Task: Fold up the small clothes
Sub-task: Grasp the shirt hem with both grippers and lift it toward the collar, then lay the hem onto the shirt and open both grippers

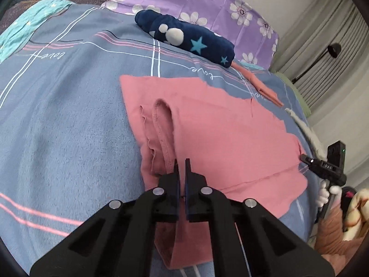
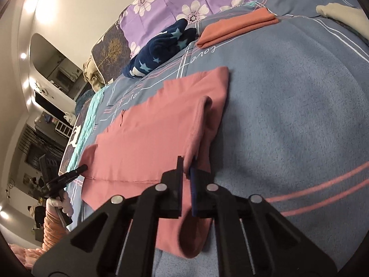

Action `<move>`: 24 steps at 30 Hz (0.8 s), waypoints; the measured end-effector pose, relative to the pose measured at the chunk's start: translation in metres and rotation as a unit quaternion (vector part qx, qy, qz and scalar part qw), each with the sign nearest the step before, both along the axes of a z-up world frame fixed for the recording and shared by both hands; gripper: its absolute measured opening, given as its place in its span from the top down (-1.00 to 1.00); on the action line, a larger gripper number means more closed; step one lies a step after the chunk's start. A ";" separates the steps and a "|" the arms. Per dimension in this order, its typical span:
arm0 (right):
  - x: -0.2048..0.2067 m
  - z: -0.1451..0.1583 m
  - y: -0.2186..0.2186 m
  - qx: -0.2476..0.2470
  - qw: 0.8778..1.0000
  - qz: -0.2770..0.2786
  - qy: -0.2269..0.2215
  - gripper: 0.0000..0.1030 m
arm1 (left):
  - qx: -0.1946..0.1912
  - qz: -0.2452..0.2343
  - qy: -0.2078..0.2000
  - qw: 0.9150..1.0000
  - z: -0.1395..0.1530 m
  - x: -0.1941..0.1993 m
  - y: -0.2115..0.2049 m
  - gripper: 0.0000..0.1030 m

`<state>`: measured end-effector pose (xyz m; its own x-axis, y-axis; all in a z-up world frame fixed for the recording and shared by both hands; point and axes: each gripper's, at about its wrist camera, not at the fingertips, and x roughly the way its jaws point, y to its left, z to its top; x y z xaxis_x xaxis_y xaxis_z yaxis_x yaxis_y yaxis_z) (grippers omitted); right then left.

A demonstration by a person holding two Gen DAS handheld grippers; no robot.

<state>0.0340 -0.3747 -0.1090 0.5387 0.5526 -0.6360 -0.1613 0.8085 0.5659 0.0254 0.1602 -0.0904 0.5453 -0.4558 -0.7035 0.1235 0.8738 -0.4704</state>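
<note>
Blue-grey fleece bedspread (image 1: 69, 127) is carrying a flat pink cotton garment (image 1: 219, 138); left gripper (image 1: 181, 168) and right gripper (image 2: 187, 165) are each pinching its opposite edge.

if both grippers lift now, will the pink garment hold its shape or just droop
Probably droop: the pink garment is thin knit and already buckles into soft folds near the left gripper. It likely weighs little, lying nearly flat on the blanket. The fleecy blanket may drag slightly on it.
</note>
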 end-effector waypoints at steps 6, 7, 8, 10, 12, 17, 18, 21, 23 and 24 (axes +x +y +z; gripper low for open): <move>0.015 0.035 -0.007 0.069 0.997 0.002 -0.036 0.92 | -0.071 -0.007 -0.053 0.996 0.047 0.025 0.003 0.96; 0.026 0.045 -0.007 0.070 0.997 -0.001 -0.045 0.93 | -0.072 -0.001 -0.060 0.996 0.053 0.035 0.004 0.96; 0.035 0.053 -0.007 0.068 0.996 -0.004 -0.052 0.93 | -0.077 0.007 -0.069 0.995 0.060 0.053 0.006 0.95; 0.067 0.067 -0.005 0.064 0.996 -0.015 -0.062 0.92 | -0.066 0.039 -0.074 0.994 0.061 0.088 0.011 0.91; 0.096 0.067 -0.005 0.062 0.996 -0.035 -0.055 0.78 | -0.041 0.071 -0.050 0.995 0.048 0.119 0.015 0.79; 0.137 0.038 -0.005 0.021 0.997 -0.073 -0.010 0.68 | 0.008 0.088 0.000 0.996 0.019 0.150 0.016 0.38; 0.137 0.033 -0.005 0.017 0.998 -0.065 -0.010 0.59 | 0.016 0.085 -0.002 0.996 0.016 0.149 0.017 0.28; 0.139 0.018 -0.007 -0.011 0.998 -0.056 -0.004 0.49 | 0.033 0.078 0.013 0.996 0.003 0.156 0.019 0.18; 0.145 0.008 -0.008 -0.013 0.998 -0.055 0.009 0.42 | 0.037 0.074 0.033 0.996 -0.011 0.163 0.020 0.18; 0.150 0.005 -0.006 -0.014 0.999 -0.049 0.016 0.25 | 0.041 0.074 0.039 0.996 -0.016 0.165 0.020 0.18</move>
